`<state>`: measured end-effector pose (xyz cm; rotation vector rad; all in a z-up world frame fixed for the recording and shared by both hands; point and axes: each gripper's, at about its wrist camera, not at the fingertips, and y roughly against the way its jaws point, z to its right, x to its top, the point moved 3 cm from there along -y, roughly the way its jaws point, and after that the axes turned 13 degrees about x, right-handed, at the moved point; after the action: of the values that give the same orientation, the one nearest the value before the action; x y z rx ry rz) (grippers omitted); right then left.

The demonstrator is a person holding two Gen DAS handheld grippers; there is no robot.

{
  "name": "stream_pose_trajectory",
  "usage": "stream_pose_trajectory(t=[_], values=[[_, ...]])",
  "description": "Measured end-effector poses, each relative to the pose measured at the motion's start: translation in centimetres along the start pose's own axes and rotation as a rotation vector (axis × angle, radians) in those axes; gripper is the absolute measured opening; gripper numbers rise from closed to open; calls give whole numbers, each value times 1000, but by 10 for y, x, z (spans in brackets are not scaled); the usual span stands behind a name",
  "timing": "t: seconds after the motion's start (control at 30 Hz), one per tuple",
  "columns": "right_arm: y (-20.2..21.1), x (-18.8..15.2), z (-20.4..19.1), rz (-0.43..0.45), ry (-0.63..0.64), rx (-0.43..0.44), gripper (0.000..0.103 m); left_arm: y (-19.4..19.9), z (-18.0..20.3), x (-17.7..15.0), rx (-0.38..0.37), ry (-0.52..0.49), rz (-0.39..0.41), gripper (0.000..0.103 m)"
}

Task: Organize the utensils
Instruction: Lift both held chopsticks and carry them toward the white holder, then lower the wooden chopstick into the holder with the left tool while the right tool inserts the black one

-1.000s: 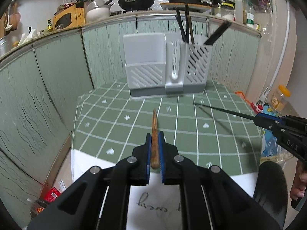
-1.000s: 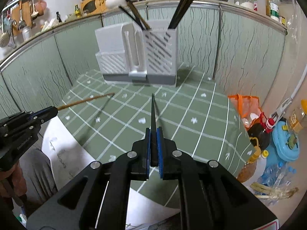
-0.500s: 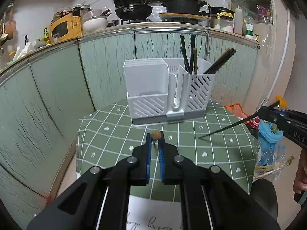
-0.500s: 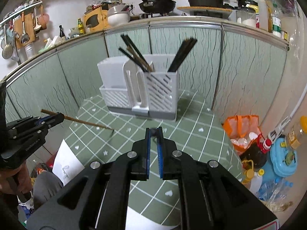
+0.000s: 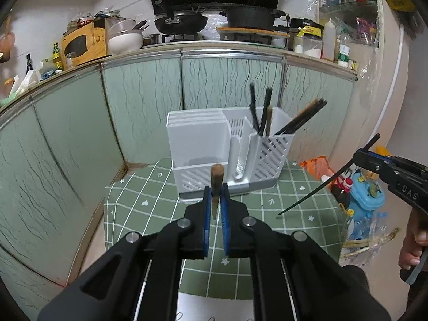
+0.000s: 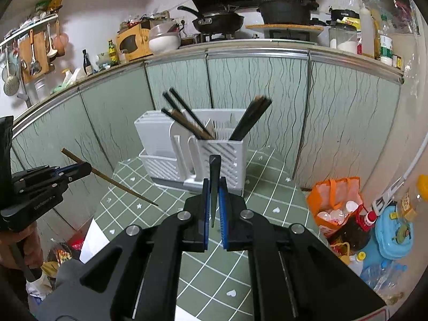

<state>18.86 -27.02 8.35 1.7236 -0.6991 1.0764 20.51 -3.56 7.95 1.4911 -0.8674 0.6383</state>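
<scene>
A white slotted utensil holder [image 5: 214,155] [image 6: 192,155] stands at the back of the green checked table [image 5: 149,214] [image 6: 267,214], with several dark chopsticks [image 5: 260,115] [image 6: 248,123] leaning in its compartments. My left gripper [image 5: 215,200] is shut on a brown wooden chopstick [image 5: 216,176], its thick end up and its thin tip slanting down over the table, as the right wrist view shows [image 6: 117,184]. My right gripper [image 6: 214,198] is shut on a black chopstick [image 6: 214,176], seen from the left wrist view [image 5: 321,184] pointing down toward the table. Both are held in the air short of the holder.
Green cabinet fronts [image 5: 133,101] close in behind and left of the table. An orange bag [image 6: 337,200], bottles and a blue container [image 6: 393,235] sit on the floor at the right. A white sheet [image 5: 203,307] lies at the table's near edge. Pans [image 5: 182,22] stand on the counter above.
Both grippers have risen from just over the table, and each chopstick now tilts with its tip down. The holder looks lower and farther in both views.
</scene>
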Motion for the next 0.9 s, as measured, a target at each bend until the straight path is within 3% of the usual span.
stream_pose_trajectory(t=[0.43, 0.9], values=[[44, 85, -2, 70, 45, -25, 6, 42, 26, 92, -131, -67, 58, 8], [47, 153, 3, 114, 66, 3, 6, 30, 50, 157, -210, -73, 78, 8]])
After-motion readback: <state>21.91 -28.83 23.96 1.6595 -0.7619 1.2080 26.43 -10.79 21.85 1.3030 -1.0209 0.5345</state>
